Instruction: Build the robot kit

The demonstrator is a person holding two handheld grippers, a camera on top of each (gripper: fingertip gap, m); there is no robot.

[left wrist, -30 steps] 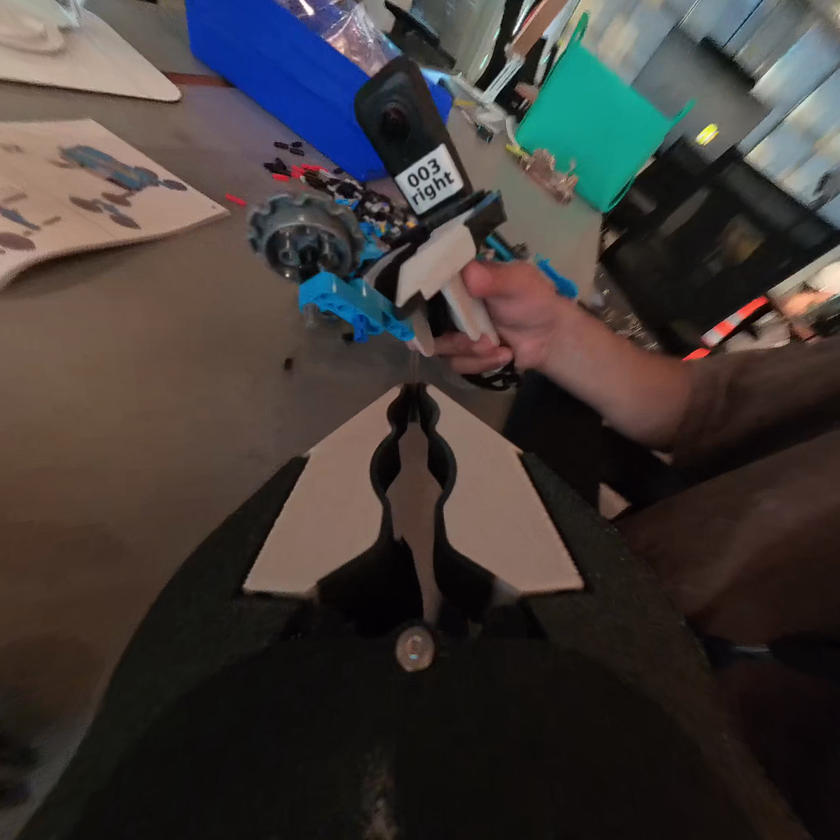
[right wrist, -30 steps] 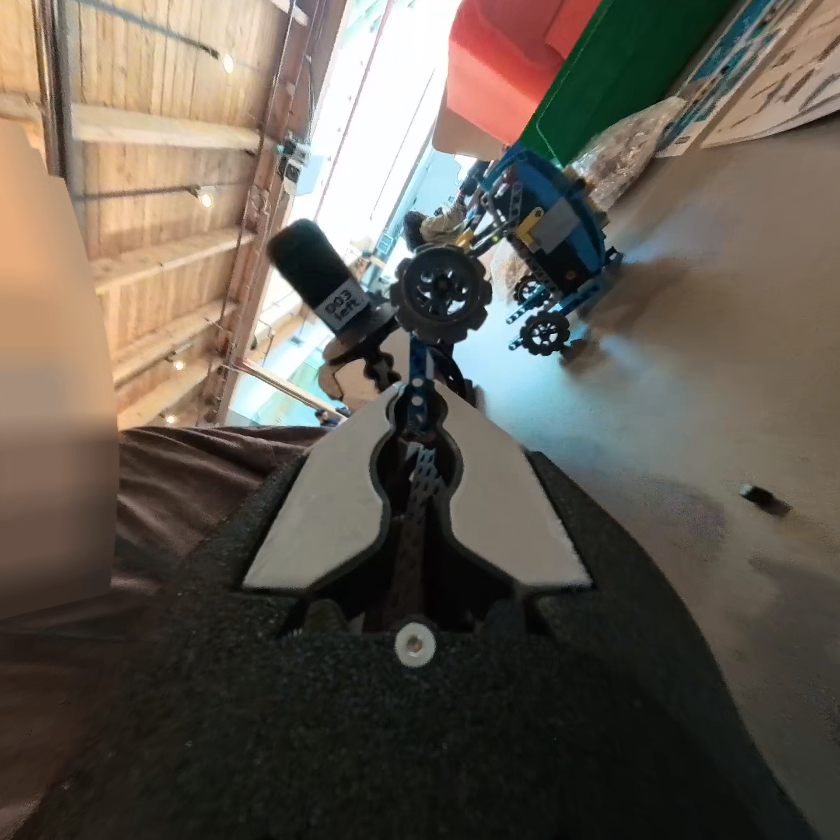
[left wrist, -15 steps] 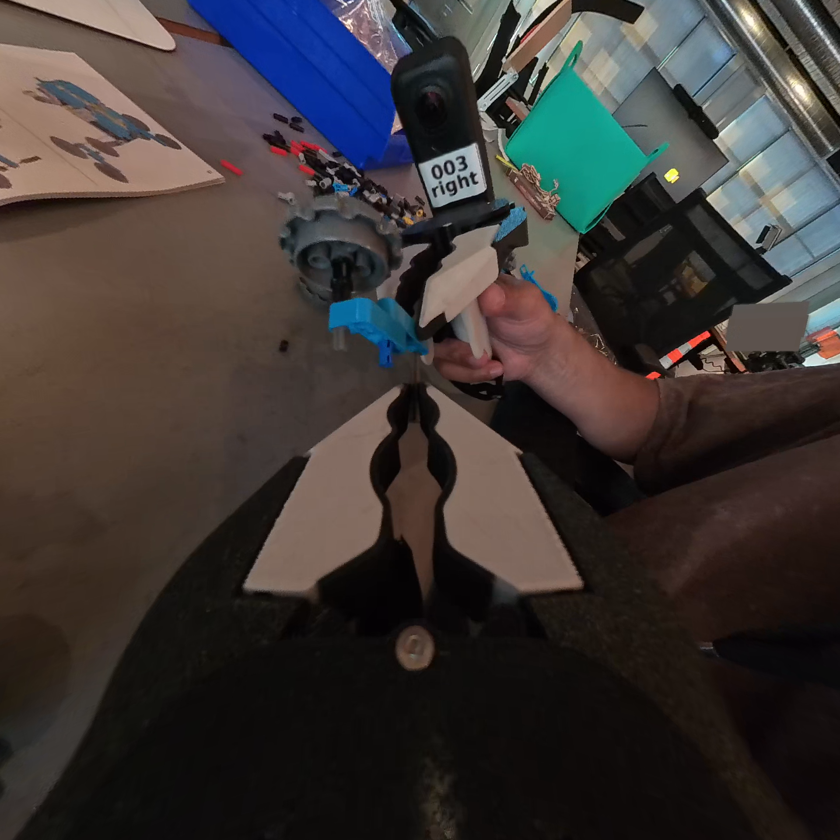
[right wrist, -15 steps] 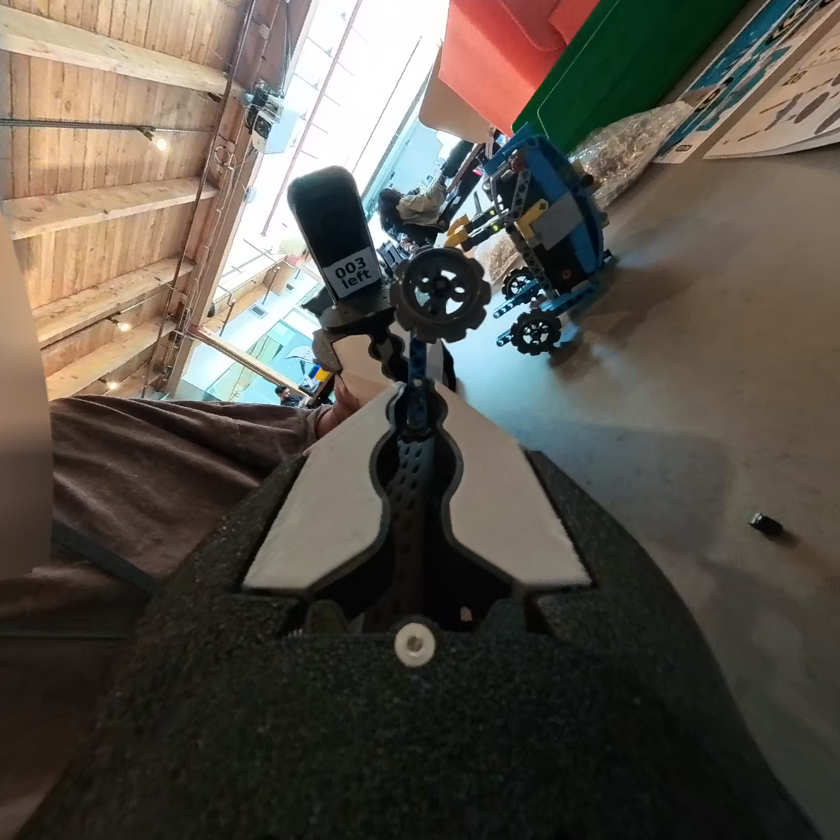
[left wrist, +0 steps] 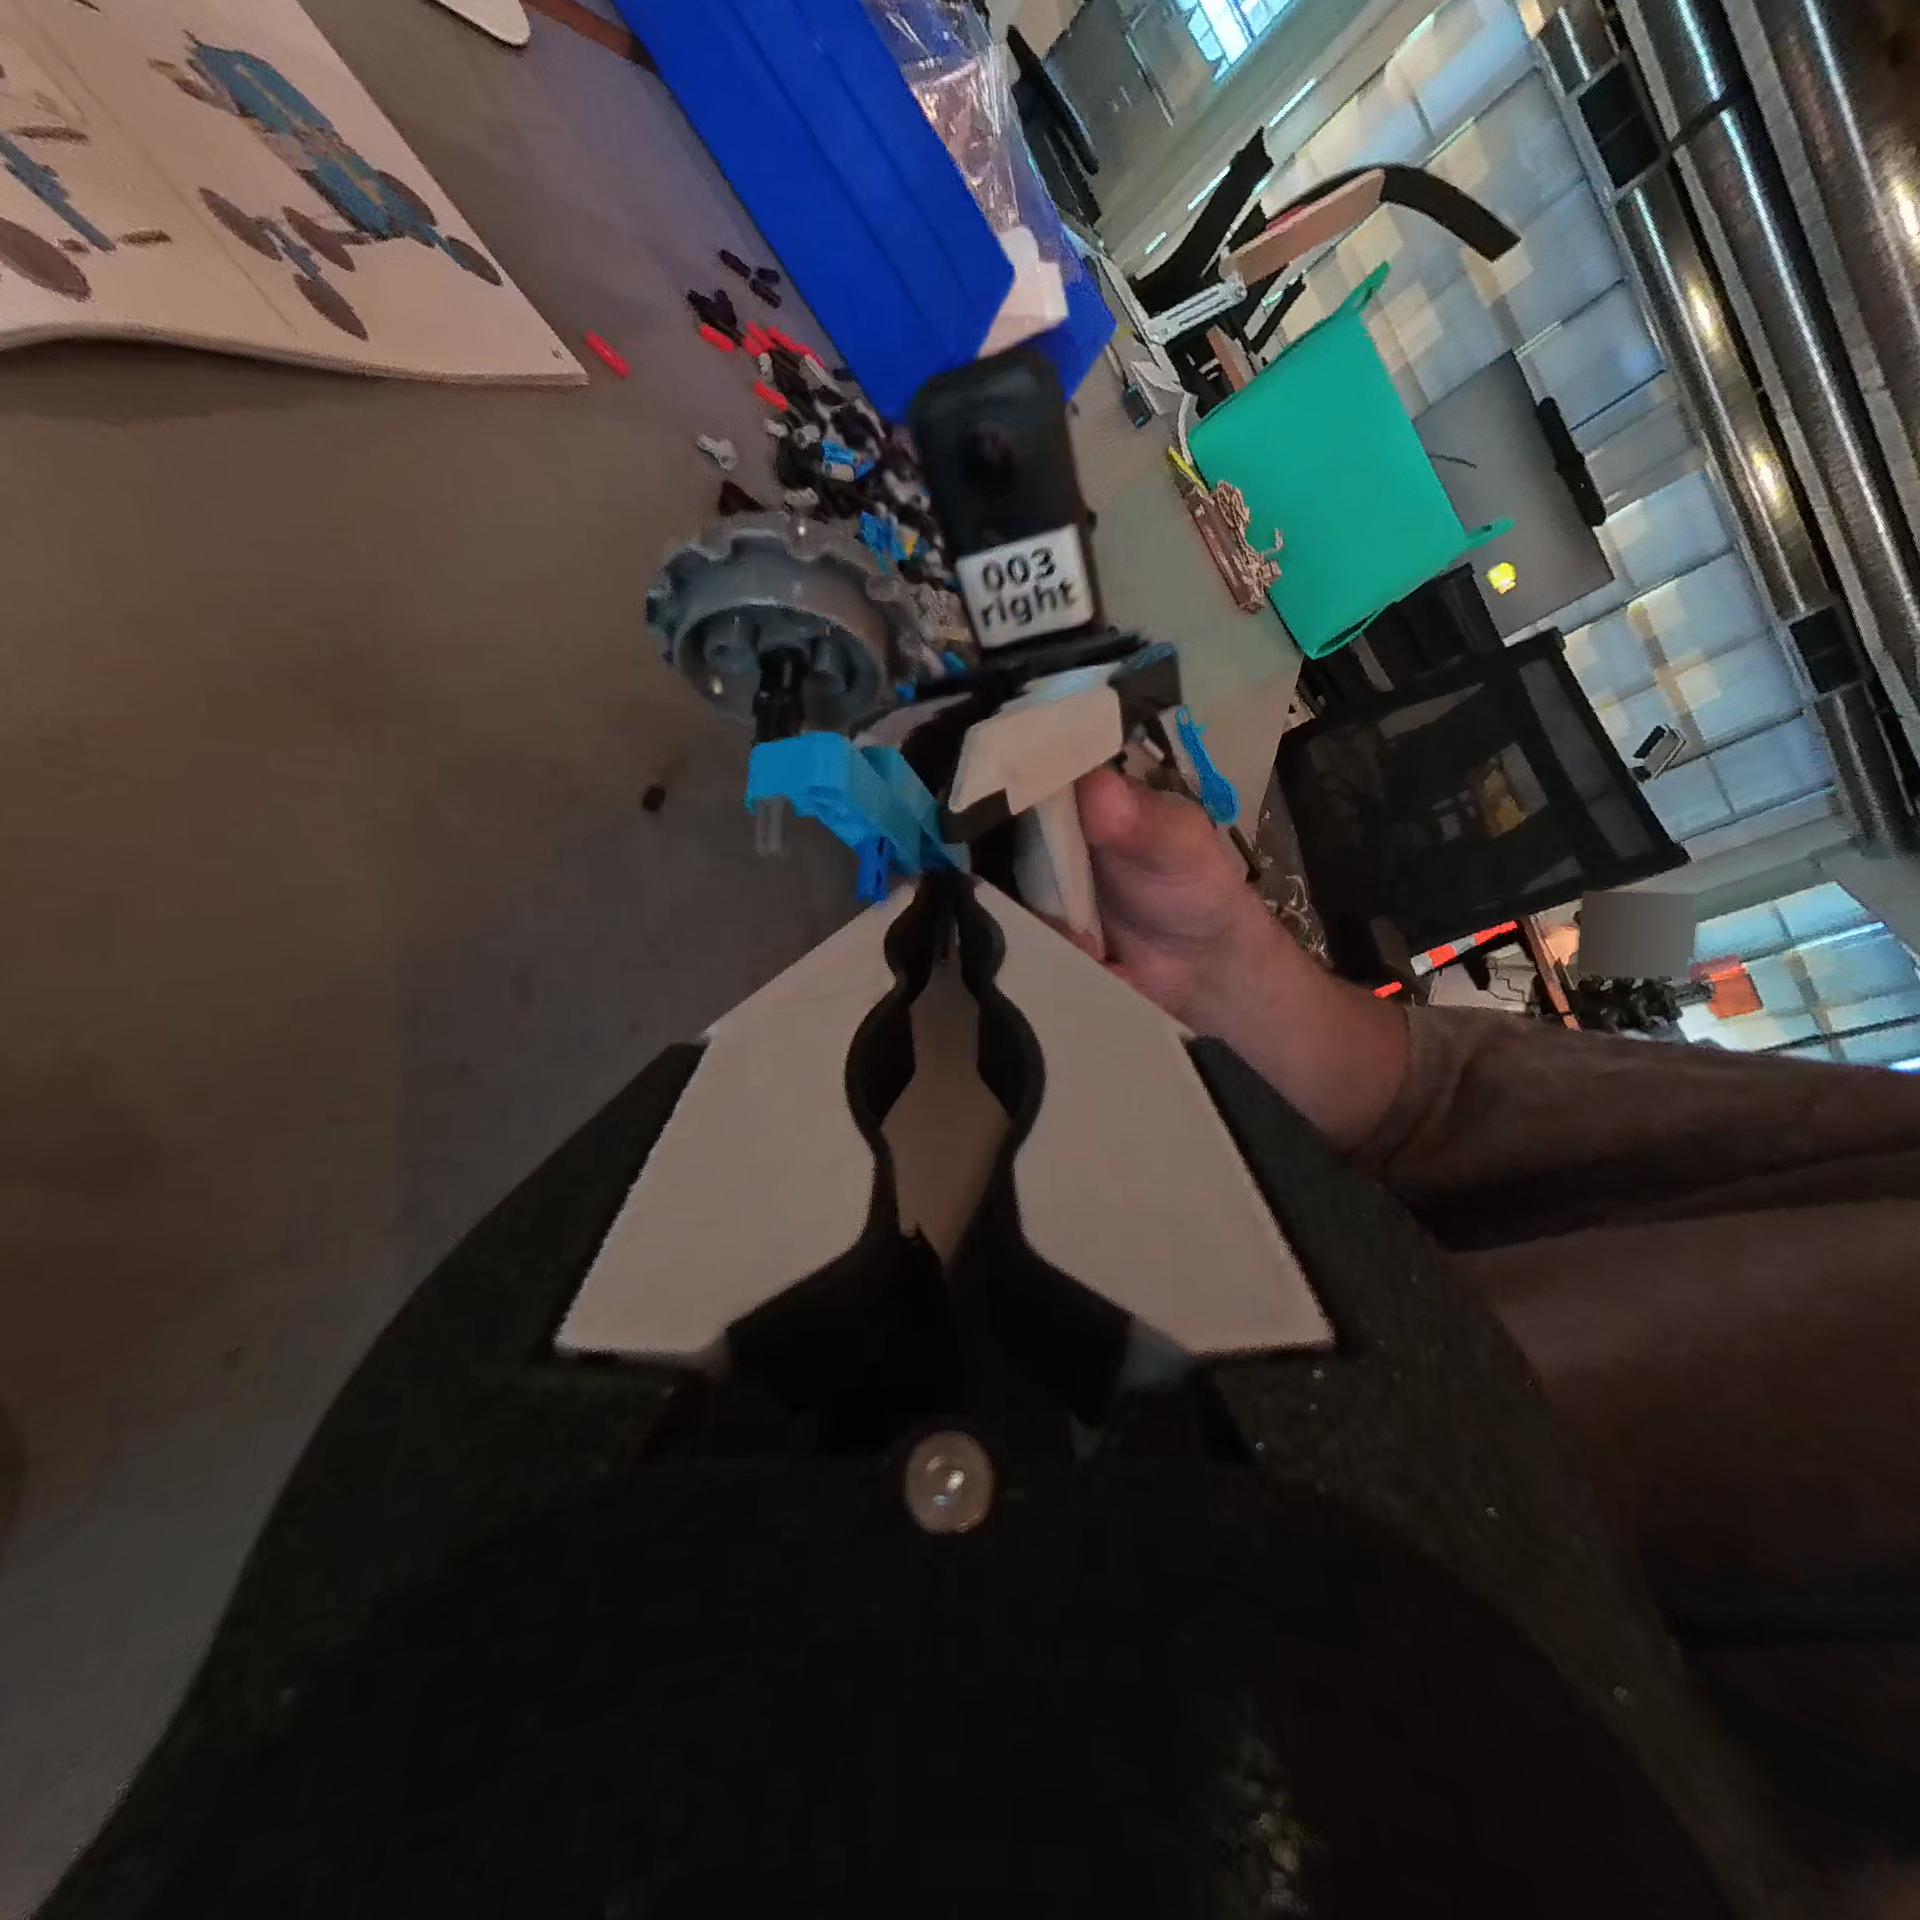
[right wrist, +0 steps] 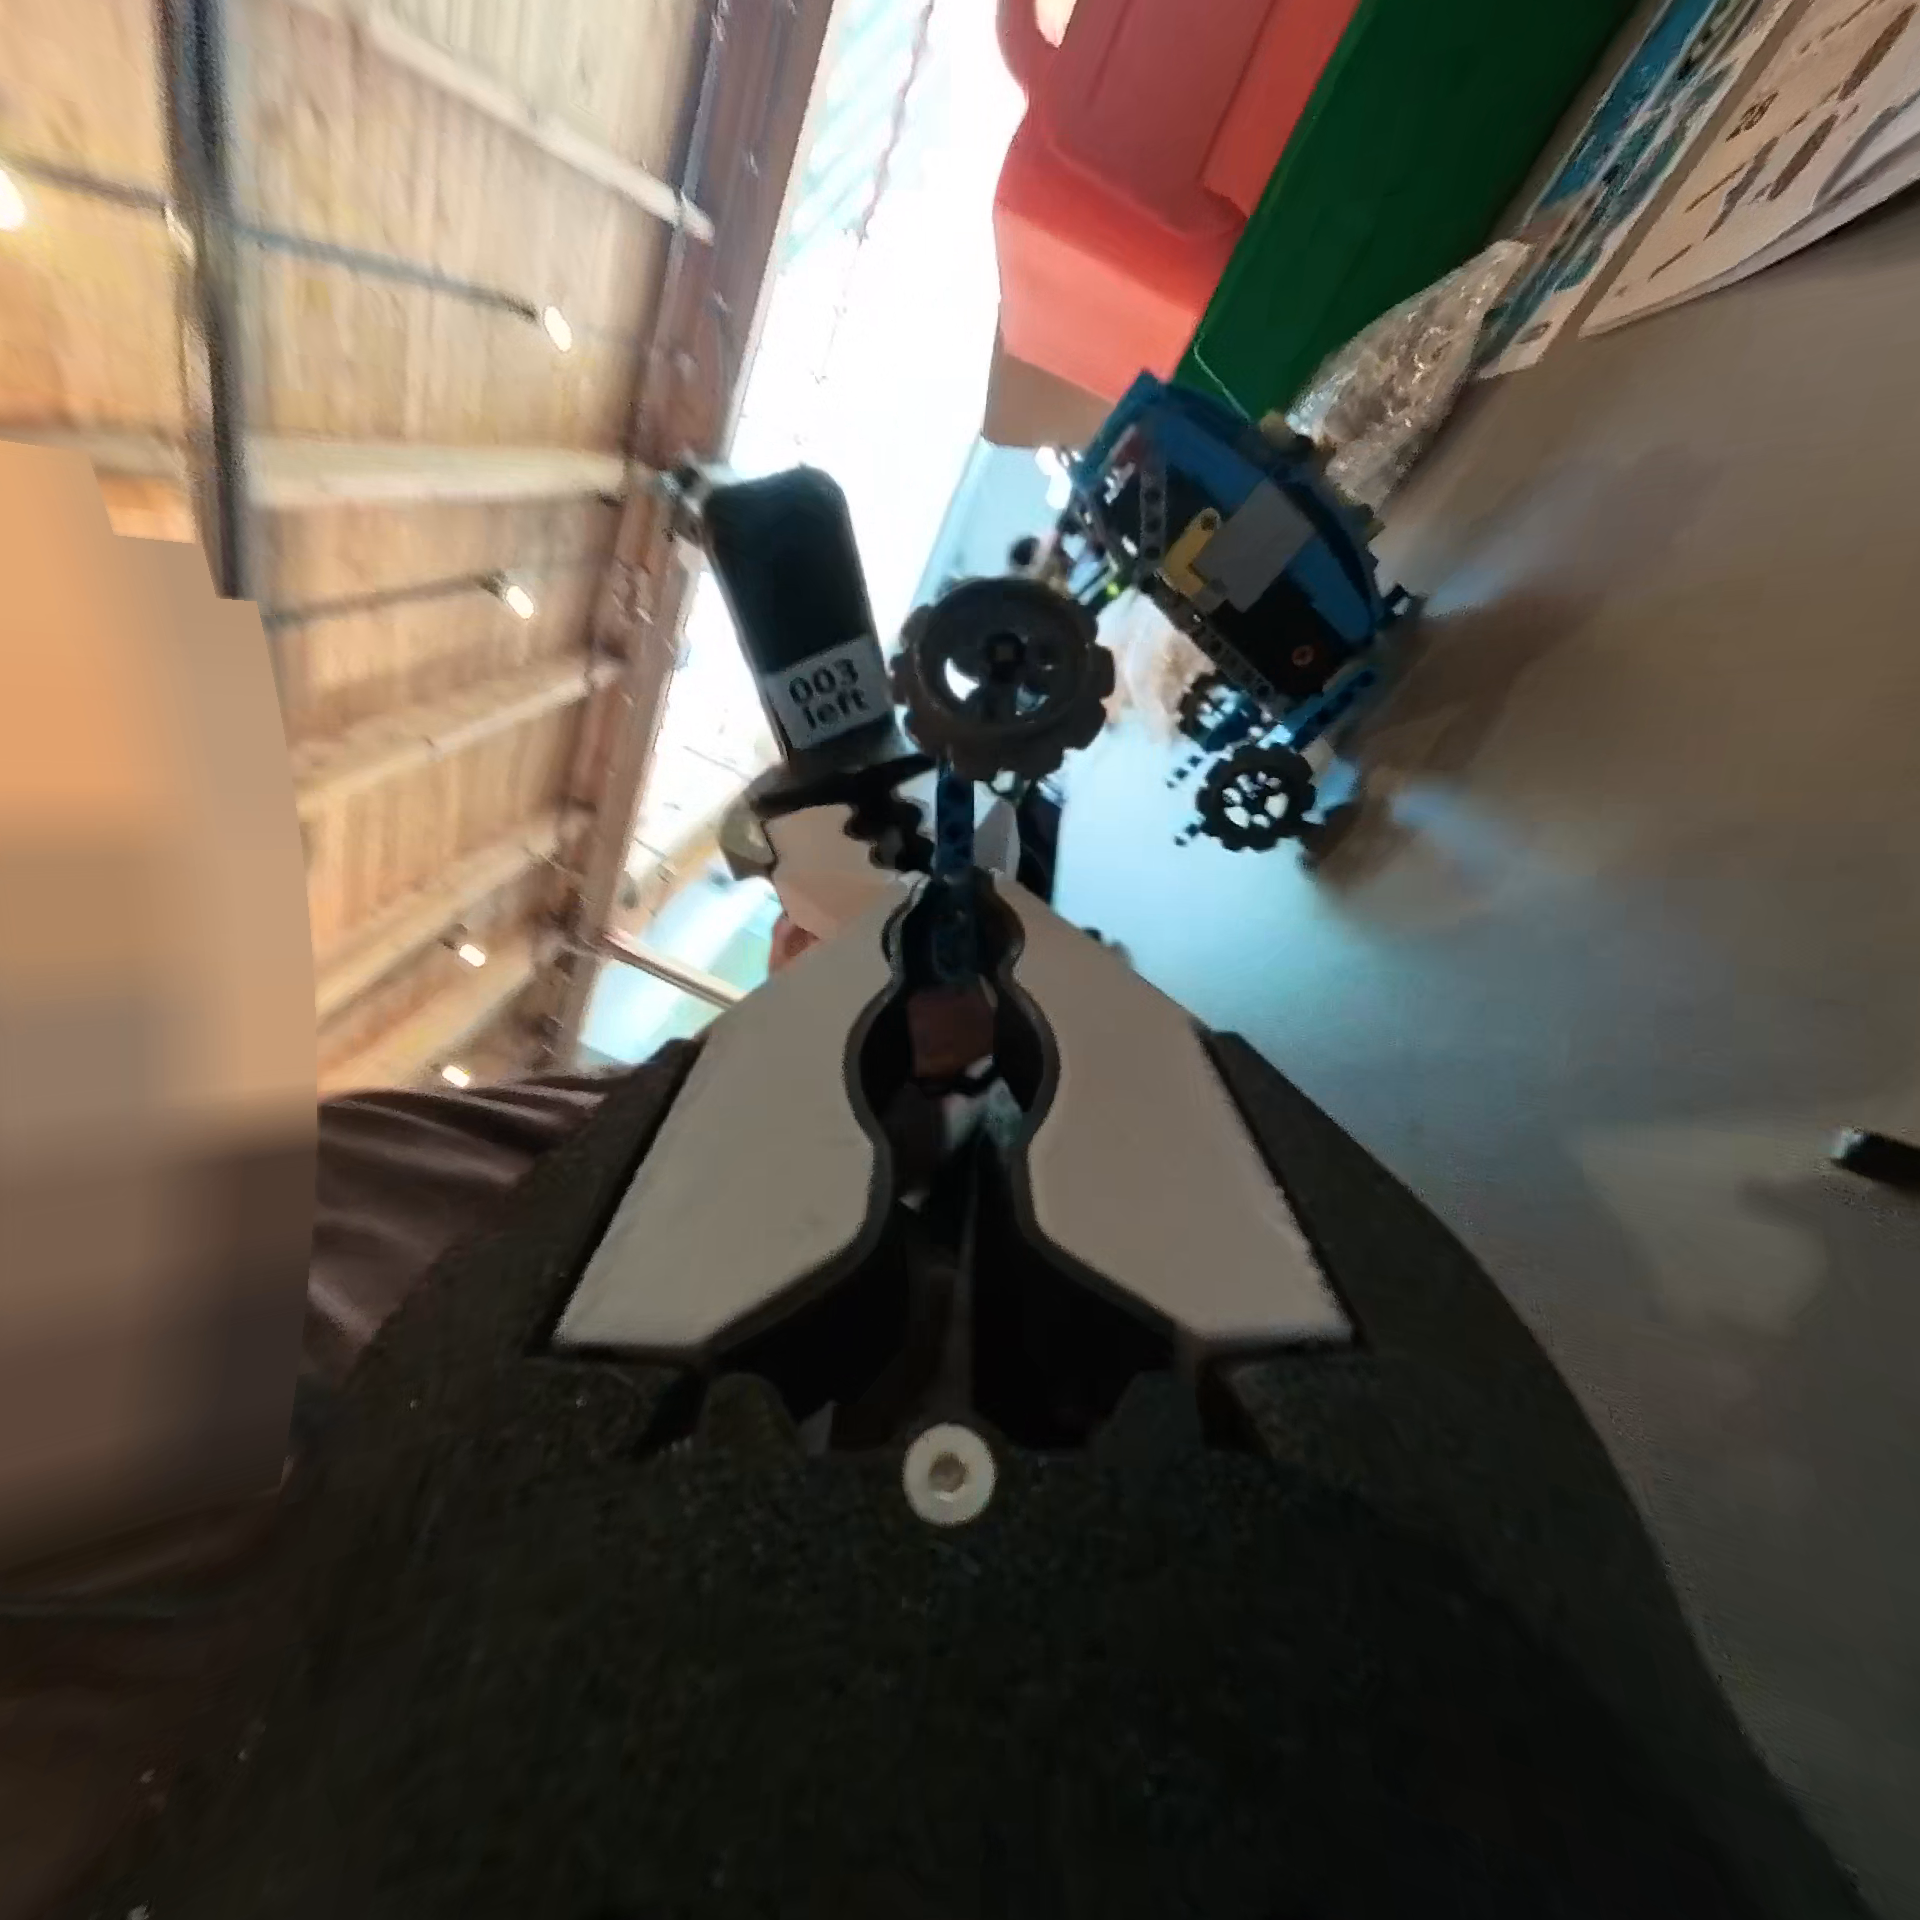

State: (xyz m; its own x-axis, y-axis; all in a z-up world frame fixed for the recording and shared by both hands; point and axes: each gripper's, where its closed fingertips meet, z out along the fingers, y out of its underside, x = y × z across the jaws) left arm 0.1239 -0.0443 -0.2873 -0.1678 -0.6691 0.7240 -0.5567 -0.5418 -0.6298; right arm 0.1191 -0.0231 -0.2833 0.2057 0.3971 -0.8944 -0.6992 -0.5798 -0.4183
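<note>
My right gripper (right wrist: 951, 904) is shut on a blue beam (right wrist: 954, 842) that carries a grey toothed wheel (right wrist: 1003, 681), held in the air above the table. In the left wrist view the same right gripper (left wrist: 940, 826) holds the blue piece (left wrist: 831, 800) with the wheel (left wrist: 769, 644) at its far end. My left gripper (left wrist: 951, 899) is shut, with a small dark pin pinched at its tips, right under the blue piece and almost touching it. It also shows in the right wrist view (right wrist: 883, 831), close beside the beam.
A blue bin (left wrist: 862, 177), a pile of loose small parts (left wrist: 831, 457), an open instruction booklet (left wrist: 208, 208) and a green bag (left wrist: 1330, 499) lie beyond. A blue wheeled model (right wrist: 1247, 603), green and red bins (right wrist: 1403, 187) and a stray black part (right wrist: 1870, 1148) are on the table. Less than 4 cm separates the two grippers' tips. My right tips are roughly 15 centimeters from the blue wheeled model (right wrist: 1247, 603).
My left gripper has come closer to the blue piece, its tips now just below it. The right gripper has tilted the wheel assembly, and both views have rolled.
</note>
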